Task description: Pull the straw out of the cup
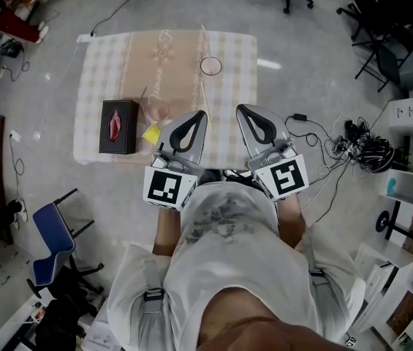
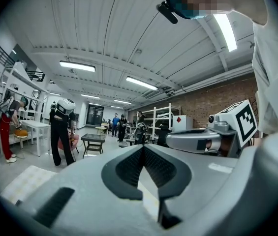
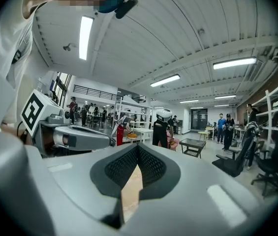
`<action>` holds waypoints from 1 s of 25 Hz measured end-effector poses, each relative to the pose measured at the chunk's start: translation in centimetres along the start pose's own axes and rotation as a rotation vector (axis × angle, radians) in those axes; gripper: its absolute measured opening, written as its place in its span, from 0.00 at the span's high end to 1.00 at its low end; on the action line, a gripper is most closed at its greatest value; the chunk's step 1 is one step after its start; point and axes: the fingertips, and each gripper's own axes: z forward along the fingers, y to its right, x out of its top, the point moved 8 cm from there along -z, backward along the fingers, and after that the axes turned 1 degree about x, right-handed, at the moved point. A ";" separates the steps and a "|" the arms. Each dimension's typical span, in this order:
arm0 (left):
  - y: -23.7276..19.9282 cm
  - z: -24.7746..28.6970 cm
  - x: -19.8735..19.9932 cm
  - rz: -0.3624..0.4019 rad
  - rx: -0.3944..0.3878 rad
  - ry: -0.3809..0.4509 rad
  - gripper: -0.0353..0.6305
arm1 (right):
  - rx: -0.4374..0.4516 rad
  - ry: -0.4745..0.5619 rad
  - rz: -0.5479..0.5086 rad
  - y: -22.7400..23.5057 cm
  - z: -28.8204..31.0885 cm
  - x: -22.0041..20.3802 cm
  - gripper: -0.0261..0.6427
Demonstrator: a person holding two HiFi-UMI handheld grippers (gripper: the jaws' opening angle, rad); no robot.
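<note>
- Task not started, as far as I can judge: nothing gripped, nothing pulled.
- left gripper (image 2: 142, 148): jaws closed, tips meeting, only checked tablecloth (image 1: 111, 64) showing through the gap behind them. Empty.
- right gripper (image 3: 138, 146): same, jaws together with nothing between them.
- In the head view both grippers sit side by side at the near edge of the table, held level and pointing across it.
- clear cup (image 1: 159, 111) stands on the cloth just left of the left gripper's fingertips, not touching them, well apart from the right one's.
- straw (image 1: 146, 95): a thin line leaning out over the cup's left rim looks like it. It is too small to be sure, but I'd call it still in the cup.
- black box (image 1: 118, 126) sits further left, beyond the cup. A yellow scrap (image 1: 151, 131) lies just near-side of the cup.
- A clear ring (image 1: 210, 66) lies ahead of the fingertips, between the two grippers' lines, toward the far edge. Can't tell what it is.
- Left to do, by my reckoning: open one gripper, reach the straw above the rim, clamp it, and probably steady the cup with the other. Then lift the straw clear.
- The left gripper is the nearer one for the straw.
</note>
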 end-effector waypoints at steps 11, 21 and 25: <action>-1.4 1.3 -0.4 -0.016 -0.030 -0.011 0.94 | -0.019 -0.051 0.002 0.4 1.4 -0.7 0.95; -1.8 3.0 -1.0 -0.014 0.020 -0.097 0.94 | 0.037 -0.025 0.013 2.5 3.1 -1.1 0.95; -2.0 4.2 -1.0 -0.033 0.049 -0.064 0.94 | 0.071 -0.007 0.023 3.6 4.2 -1.4 0.95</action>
